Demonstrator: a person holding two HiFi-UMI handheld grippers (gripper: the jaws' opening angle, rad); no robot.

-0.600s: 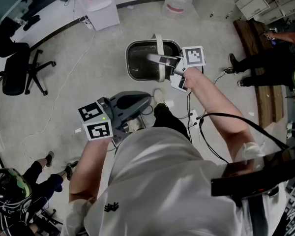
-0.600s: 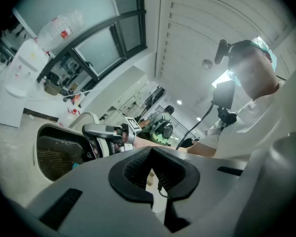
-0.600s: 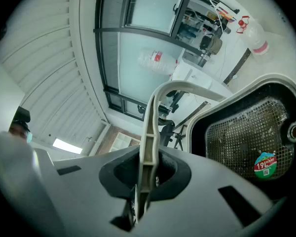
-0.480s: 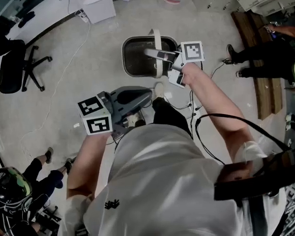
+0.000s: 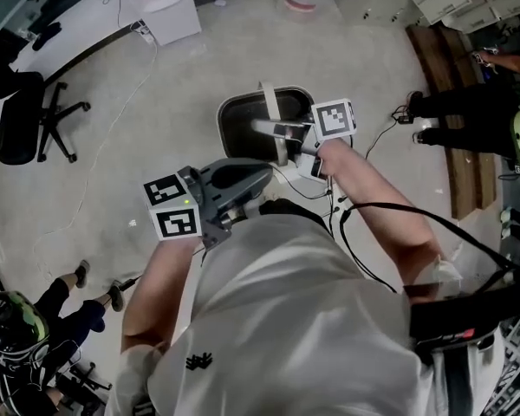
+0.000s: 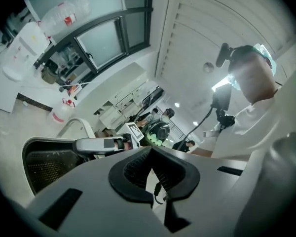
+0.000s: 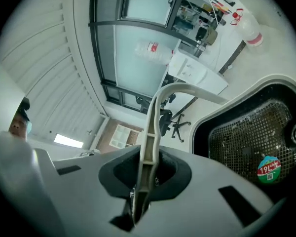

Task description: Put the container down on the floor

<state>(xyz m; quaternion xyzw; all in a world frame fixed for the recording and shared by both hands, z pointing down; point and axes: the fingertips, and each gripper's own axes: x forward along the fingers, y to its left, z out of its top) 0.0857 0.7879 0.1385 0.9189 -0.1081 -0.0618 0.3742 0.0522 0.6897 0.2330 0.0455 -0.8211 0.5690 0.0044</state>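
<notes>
Right claw [image 7: 138,201] clamped on the container's [image 7: 246,142] handle [image 7: 150,127]

The pale arched handle runs up between the clenched jaws. The dark, mesh-lined container sits just below and ahead of that claw, over the floor [image 5: 113,146]; contact with the floor can't be told. The left claw [image 6: 154,201] is closed on nothing, off to one side and clear of the container.
</notes>
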